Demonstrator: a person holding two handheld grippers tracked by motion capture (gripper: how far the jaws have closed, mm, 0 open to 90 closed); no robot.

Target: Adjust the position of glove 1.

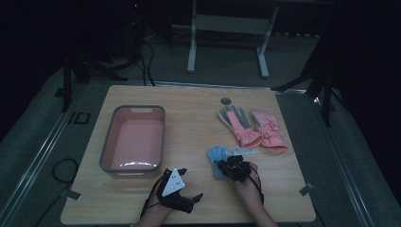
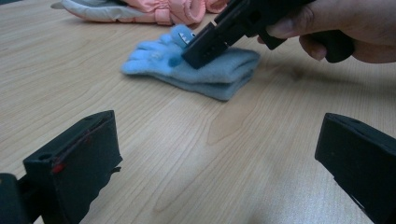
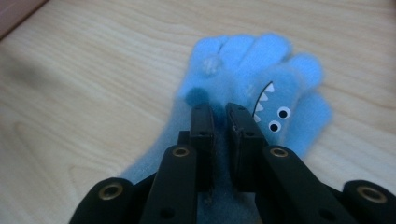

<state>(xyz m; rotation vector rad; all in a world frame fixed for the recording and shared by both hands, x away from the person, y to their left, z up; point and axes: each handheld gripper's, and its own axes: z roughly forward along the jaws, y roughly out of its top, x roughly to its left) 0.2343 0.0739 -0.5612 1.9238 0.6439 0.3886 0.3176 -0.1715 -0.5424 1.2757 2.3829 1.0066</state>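
One blue glove [image 1: 216, 158] lies flat on the wooden surface [image 1: 194, 137], near the person's edge and right of centre in the high view; a second layer of the same blue knit shows beneath it in the left gripper view, so it may be a stacked pair; its long axis runs from cuff to fingertips, cuff toward the person, fingers pointing away toward the far-left of the surface; a shark face with white teeth and two googly eyes sits on its back, seen in the right gripper view.

Right tongs [image 3: 220, 116] stand over the glove's middle, tips down on the knit, aligned along that same axis; the jaws are nearly together with a narrow gap; whether fabric is pinched between them cannot be told from the pictures; the right hand [image 2: 336, 28] holds them tilted down toward the glove.

Left tongs [image 2: 215, 154] rest low near the front edge, released, jaws wide apart with bare wood between them, facing the blue glove and well apart from it.

Pink winter gloves [image 1: 253, 126], two of them, lie side by side farther back on the right, near but not touching the blue one; a pink basin [image 1: 108, 142] with a grey rim stands on the left half of the surface.
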